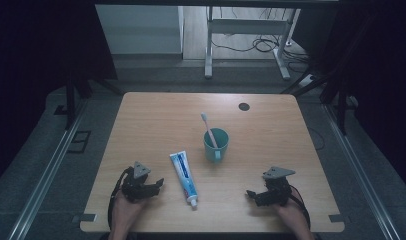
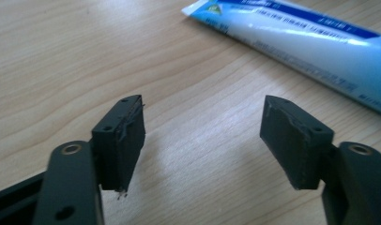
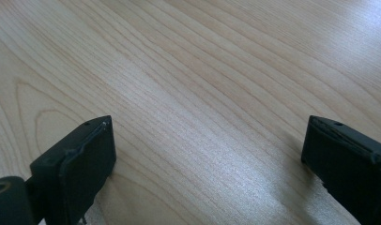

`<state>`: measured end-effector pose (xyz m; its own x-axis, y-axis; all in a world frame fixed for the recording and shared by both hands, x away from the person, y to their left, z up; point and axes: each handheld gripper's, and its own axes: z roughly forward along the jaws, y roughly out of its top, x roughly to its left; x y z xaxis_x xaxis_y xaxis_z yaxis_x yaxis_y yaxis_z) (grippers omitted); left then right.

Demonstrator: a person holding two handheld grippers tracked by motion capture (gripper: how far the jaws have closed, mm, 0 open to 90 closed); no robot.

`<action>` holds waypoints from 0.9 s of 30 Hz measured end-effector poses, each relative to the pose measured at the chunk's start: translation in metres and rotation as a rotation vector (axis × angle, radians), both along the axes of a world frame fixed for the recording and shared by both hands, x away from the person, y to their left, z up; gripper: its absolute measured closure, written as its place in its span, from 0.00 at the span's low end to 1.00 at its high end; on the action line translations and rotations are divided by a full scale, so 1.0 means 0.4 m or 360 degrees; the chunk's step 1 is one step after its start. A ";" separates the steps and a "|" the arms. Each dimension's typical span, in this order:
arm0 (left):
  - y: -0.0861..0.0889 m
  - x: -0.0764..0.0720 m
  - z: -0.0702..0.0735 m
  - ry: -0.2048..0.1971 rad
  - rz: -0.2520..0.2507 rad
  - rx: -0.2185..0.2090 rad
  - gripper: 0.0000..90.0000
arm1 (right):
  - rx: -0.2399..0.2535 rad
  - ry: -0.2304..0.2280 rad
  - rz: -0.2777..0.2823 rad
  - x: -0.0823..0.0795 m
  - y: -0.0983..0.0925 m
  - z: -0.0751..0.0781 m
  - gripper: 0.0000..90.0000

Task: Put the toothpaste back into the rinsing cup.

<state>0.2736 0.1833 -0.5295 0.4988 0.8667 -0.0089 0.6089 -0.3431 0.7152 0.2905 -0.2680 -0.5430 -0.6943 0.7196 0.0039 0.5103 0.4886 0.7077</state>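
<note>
Now: toothpaste tube (image 1: 184, 178) lies just beside left claw (image 1: 159, 183), apart; both claws wide, nothing between jaws.

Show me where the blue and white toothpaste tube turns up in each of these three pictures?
High view: the blue and white toothpaste tube lies at table centre, cap toward the person, left of the teal cup.
Left gripper view: upper right, beyond the open jaws.
Right gripper view: not in it.
Shared landmark: the pale wood-grain tabletop.
</note>
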 end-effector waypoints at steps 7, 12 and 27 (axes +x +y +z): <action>-0.014 0.004 0.019 0.0019 -0.0073 -0.0072 0.49 | 0.0000 -0.0003 -0.0004 0.000 0.000 0.000 0.04; -0.025 0.009 0.028 0.0054 -0.0126 -0.0083 0.63 | 0.0001 -0.0004 -0.0006 0.000 -0.001 0.000 0.04; -0.089 0.021 0.070 0.0107 -0.0314 -0.0055 0.99 | 0.0003 -0.0006 -0.0015 -0.001 -0.001 0.000 0.05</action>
